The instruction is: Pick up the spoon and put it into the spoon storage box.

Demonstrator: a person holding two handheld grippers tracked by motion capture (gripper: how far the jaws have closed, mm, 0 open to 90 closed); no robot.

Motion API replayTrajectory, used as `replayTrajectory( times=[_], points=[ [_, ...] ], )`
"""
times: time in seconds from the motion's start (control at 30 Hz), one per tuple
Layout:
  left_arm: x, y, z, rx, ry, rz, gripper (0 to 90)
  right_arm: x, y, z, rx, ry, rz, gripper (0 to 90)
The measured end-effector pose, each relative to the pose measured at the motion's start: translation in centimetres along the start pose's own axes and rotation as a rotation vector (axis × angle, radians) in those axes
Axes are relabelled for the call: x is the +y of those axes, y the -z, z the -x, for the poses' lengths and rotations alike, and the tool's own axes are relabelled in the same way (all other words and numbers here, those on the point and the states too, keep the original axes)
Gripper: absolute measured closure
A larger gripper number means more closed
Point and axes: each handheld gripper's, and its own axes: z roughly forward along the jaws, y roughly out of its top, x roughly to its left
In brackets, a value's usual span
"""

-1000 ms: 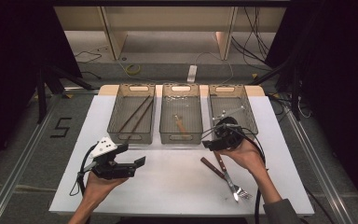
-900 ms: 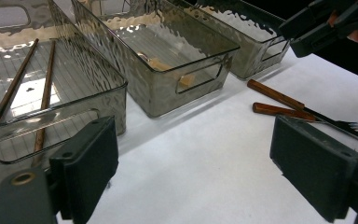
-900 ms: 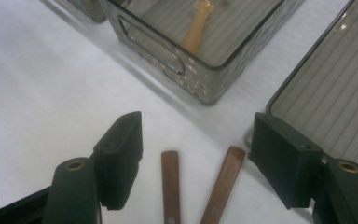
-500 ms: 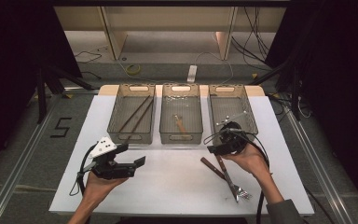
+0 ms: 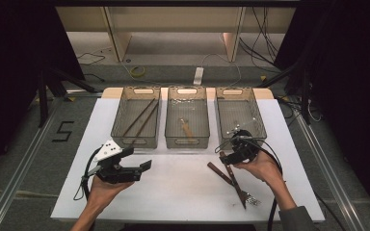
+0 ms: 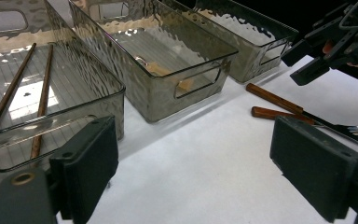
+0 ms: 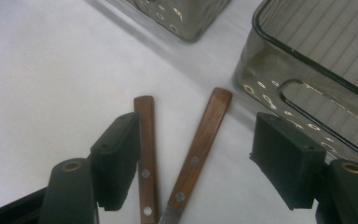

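Right gripper (image 7: pixel 196 163): jaws apart, just opening wider, over two brown wooden-handled utensils (image 7: pixel 198 149) between them, untouched.
Left gripper (image 6: pixel 205 172): jaws apart, holding nothing.
Worktop (image 5: pixel 183 192): white, under both.

Right gripper view: the two wooden-handled utensils (image 7: pixel 193 154) are cut off at the bottom edge, blades and tines out of frame. High view: the small pale wooden item (image 5: pixel 187 129) in the middle smoked-plastic bin (image 5: pixel 187 142) is too small to identify. The right tongs (image 5: pixel 227 155) partly cover the utensil handles.
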Motion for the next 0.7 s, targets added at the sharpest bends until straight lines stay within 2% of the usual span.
replayTrajectory(
  times=[0.27, 0.47, 0.7],
  points=[
    [0.0, 0.0, 0.0, -0.003, -0.002, 0.001, 14.5, -0.5, -0.2, 0.2, 0.000, 0.001, -0.023, 28.6],
    [0.0, 0.1, 0.0, -0.005, -0.003, 0.001, 14.6, -0.8, -0.6, 0.0, -0.010, 0.014, -0.064, 28.9],
    [0.0, 0.0, 0.0, -0.004, -0.001, 0.000, 14.5, -1.1, -1.0, 0.0, -0.008, 0.025, -0.085, 31.0]
  ],
)
